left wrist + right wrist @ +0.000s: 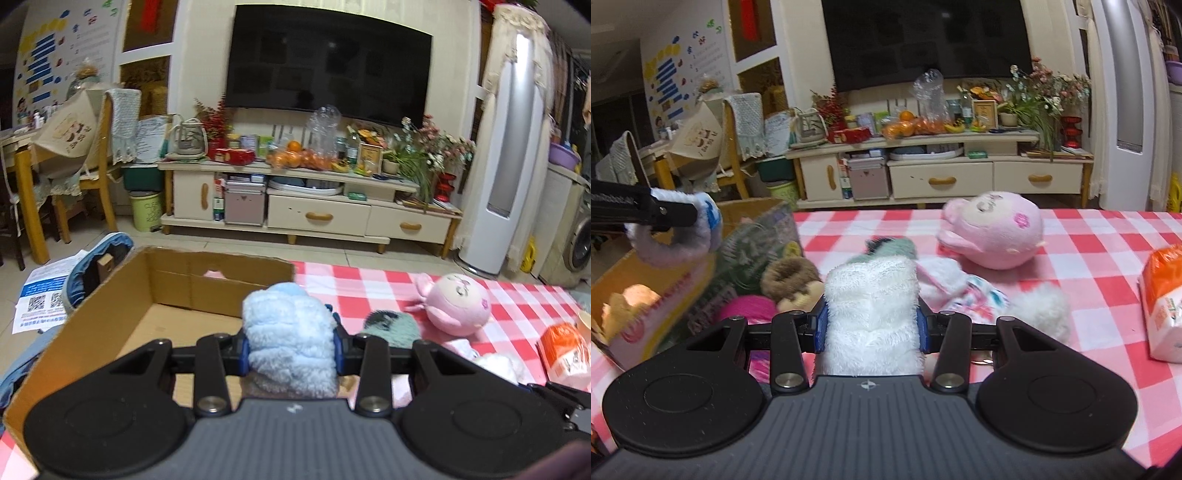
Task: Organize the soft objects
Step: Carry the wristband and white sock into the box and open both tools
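My left gripper (pixel 290 341) is shut on a fluffy light-blue soft item (pixel 290 332), held above the near right corner of an open cardboard box (pixel 207 291). From the right wrist view the same blue item (pixel 683 229) hangs in the left gripper over the box (pixel 613 273). My right gripper (pixel 871 325) is shut on a white fluffy soft item (pixel 873 306), lifted over the checked tablecloth (pixel 1089 266). A pink round plush (pixel 993 229) (pixel 454 302), a green-grey fuzzy item (pixel 391 325), a brown plush (pixel 792 280) and white-patterned soft pieces (pixel 979 295) lie on the cloth.
An orange-and-white packet (pixel 1163 302) lies at the right. A printed box side (pixel 753 251) stands left of the plush pile. Beyond the table are a TV stand (pixel 317 206), a TV (pixel 328 62), a wooden chair (pixel 92 166) and a tall white air conditioner (pixel 506 155).
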A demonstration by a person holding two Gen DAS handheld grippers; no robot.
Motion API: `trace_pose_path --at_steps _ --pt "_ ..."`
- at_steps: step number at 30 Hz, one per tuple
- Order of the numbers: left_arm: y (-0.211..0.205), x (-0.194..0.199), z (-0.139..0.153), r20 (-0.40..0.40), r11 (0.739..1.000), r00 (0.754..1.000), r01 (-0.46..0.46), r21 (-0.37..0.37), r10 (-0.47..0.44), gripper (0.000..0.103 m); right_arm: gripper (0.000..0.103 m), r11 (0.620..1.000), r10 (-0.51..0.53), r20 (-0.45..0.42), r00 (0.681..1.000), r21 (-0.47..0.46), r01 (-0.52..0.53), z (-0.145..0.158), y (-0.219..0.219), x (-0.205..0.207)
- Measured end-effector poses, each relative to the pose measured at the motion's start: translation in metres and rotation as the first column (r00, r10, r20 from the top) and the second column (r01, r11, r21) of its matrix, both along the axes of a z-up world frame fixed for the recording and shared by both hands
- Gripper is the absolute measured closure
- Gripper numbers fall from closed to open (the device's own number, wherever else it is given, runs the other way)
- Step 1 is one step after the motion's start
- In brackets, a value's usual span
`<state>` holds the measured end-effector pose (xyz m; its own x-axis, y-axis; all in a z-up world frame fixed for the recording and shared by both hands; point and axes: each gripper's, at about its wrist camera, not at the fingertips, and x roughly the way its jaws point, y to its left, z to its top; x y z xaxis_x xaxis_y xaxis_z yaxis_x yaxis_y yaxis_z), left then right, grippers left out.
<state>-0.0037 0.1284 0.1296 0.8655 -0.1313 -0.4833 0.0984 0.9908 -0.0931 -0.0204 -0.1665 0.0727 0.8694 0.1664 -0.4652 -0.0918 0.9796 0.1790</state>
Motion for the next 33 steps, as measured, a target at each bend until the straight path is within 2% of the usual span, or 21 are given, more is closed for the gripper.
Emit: trace_pose_path --at_steps 8,16,24,28,31,33 --pt "0.042 0.011 0.003 -0.005 0.993 0.994 -0.109 -0.036 0.109 0.066 0.049 0.995 0.087 0.028 0.996 0.051 -0.089 0.028 0.030 0.010" --pt "0.071 0.027 0.000 -0.017 0.976 0.976 -0.219 -0.016 0.219 0.065 0.049 0.974 0.201 0.062 0.978 0.095 -0.206 0.054 0.074 0.025" --pt "0.091 0.034 -0.007 -0.062 0.963 0.962 -0.267 -0.023 0.265 0.065 0.049 0.953 0.302 0.061 0.951 0.017 -0.304 0.057 0.126 0.036" --pt "0.095 0.034 -0.010 -0.066 0.957 0.955 -0.291 0.005 0.291 0.065 0.047 0.937 0.348 0.050 0.936 -0.037 -0.346 0.052 0.144 0.040" --pt "0.098 0.036 -0.012 -0.077 0.952 0.949 -0.305 0.018 0.305 0.064 0.044 0.928 0.370 0.039 0.928 -0.061 -0.367 0.049 0.152 0.044" --pt "0.099 0.036 -0.012 -0.082 0.949 0.946 -0.314 0.026 0.315 0.063 0.036 0.923 0.380 0.031 0.925 -0.074 -0.377 0.045 0.154 0.043"
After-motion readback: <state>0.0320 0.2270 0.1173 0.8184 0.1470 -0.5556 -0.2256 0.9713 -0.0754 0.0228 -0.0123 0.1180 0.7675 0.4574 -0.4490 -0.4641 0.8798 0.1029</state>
